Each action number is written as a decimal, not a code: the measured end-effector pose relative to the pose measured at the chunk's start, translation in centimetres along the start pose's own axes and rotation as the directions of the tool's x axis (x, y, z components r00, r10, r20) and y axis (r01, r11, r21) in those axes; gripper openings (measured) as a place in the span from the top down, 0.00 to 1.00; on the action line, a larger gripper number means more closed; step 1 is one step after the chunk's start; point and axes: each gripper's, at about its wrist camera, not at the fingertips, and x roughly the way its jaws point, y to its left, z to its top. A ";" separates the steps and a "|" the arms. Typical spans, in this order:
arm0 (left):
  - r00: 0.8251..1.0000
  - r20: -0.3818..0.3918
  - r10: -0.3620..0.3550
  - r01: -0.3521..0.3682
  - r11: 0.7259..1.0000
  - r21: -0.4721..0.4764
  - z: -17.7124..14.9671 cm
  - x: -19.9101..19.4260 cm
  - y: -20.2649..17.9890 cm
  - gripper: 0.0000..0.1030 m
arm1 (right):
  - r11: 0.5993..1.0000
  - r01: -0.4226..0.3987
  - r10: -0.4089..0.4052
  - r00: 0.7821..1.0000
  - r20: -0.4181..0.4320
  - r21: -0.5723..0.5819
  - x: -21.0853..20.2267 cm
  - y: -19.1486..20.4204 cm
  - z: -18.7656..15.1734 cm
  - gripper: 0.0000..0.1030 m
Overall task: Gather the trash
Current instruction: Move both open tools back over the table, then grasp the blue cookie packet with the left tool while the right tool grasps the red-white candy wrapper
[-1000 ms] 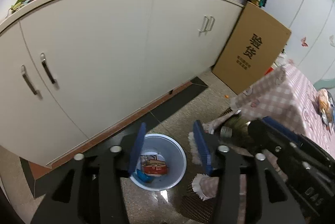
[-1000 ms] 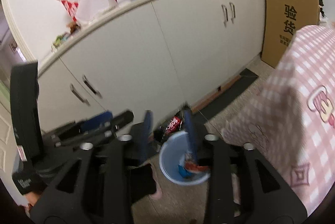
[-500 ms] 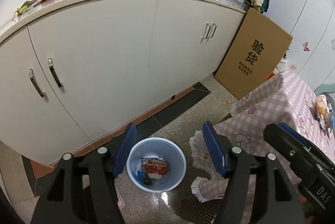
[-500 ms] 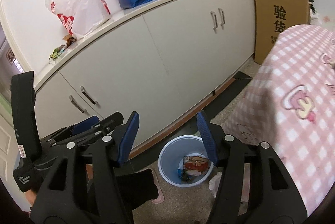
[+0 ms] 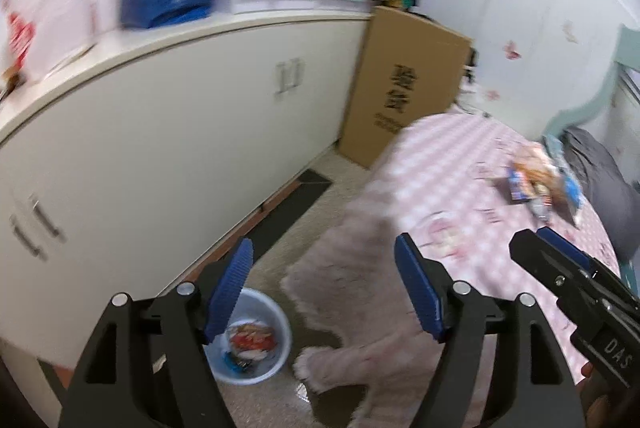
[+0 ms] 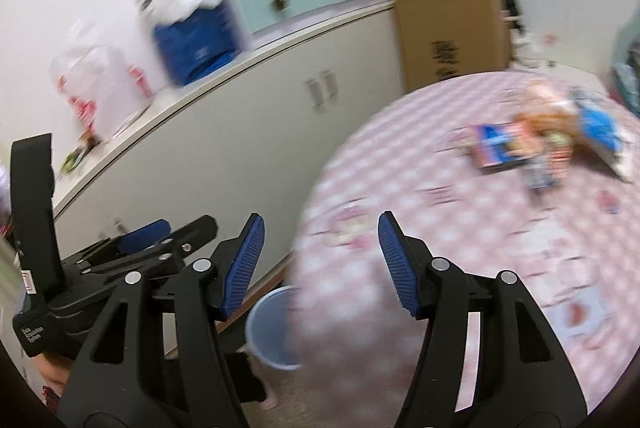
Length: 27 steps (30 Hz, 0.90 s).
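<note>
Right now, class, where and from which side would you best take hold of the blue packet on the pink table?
Probably by the blue packet's outer edge, coming from above with the open right claw. It seems to lie against the other wrappers on the pink table, so that side looks clearest. Blur hides finer detail.

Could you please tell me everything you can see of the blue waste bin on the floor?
The waste bin is a small round pail, pale blue and plastic-looking, standing upright and open-topped on the speckled floor at the foot of the white cabinets. Inside lie red-and-white wrappers and a small blue scrap, well below the rim. The fringed edge of the pink checked tablecloth hangs just beside it; contact is unclear. In the right wrist view only its left side shows, the cloth covering the rest. Neither gripper touches it.
</note>
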 end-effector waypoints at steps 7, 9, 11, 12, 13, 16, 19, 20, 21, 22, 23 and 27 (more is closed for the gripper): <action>0.989 0.005 -0.148 0.147 0.987 0.059 1.3 2.6 -9.0 0.26 | 0.985 0.139 -0.144 0.988 0.047 0.099 -3.5 -9.0 1.5 0.42; 0.985 -0.007 -0.174 0.174 0.982 0.076 1.6 3.6 -11.2 0.26 | 0.977 0.174 -0.181 0.982 0.052 0.122 -4.2 -11.3 1.7 0.41; 0.979 -0.009 -0.203 0.203 0.976 0.081 1.9 4.4 -13.0 0.26 | 0.971 0.196 -0.205 0.977 0.052 0.138 -4.5 -13.1 1.8 0.41; 0.977 -0.009 -0.213 0.213 0.974 0.083 2.1 4.9 -14.0 0.26 | 0.967 0.209 -0.218 0.975 0.049 0.145 -4.5 -13.9 1.8 0.41; 0.976 -0.009 -0.220 0.219 0.972 0.086 2.2 5.3 -14.6 0.26 | 0.964 0.218 -0.227 0.973 0.047 0.153 -4.5 -14.7 1.9 0.41; 0.975 -0.039 -0.218 0.220 0.971 0.092 2.4 7.5 -16.5 0.26 | 0.956 0.231 -0.238 0.971 0.018 0.183 -3.5 -17.2 2.3 0.41; 0.972 -0.081 -0.220 0.226 0.971 0.082 2.6 9.8 -17.5 0.26 | 0.953 0.226 -0.228 0.974 -0.013 0.200 -2.7 -18.4 2.3 0.41; 0.972 -0.094 -0.214 0.221 0.972 0.078 2.7 10.7 -17.9 0.26 | 0.954 0.221 -0.221 0.975 -0.022 0.205 -2.3 -18.8 2.3 0.41; 0.973 -0.099 -0.211 0.218 0.973 0.074 2.8 11.2 -18.1 0.26 | 0.954 0.213 -0.211 0.977 -0.033 0.211 -2.1 -19.1 2.3 0.41; 0.973 -0.103 -0.207 0.215 0.974 0.070 2.9 11.6 -18.3 0.26 | 0.955 0.199 -0.195 0.980 -0.042 0.221 -1.7 -19.4 2.4 0.41; 0.970 -0.116 -0.214 0.223 0.973 0.064 3.2 12.2 -18.6 0.26 | 0.955 0.190 -0.184 0.982 -0.050 0.229 -1.5 -19.5 2.4 0.41; 0.960 -0.150 -0.238 0.249 0.967 0.059 3.6 13.8 -19.3 0.38 | 0.955 0.177 -0.163 0.984 -0.076 0.237 -0.3 -19.9 3.2 0.41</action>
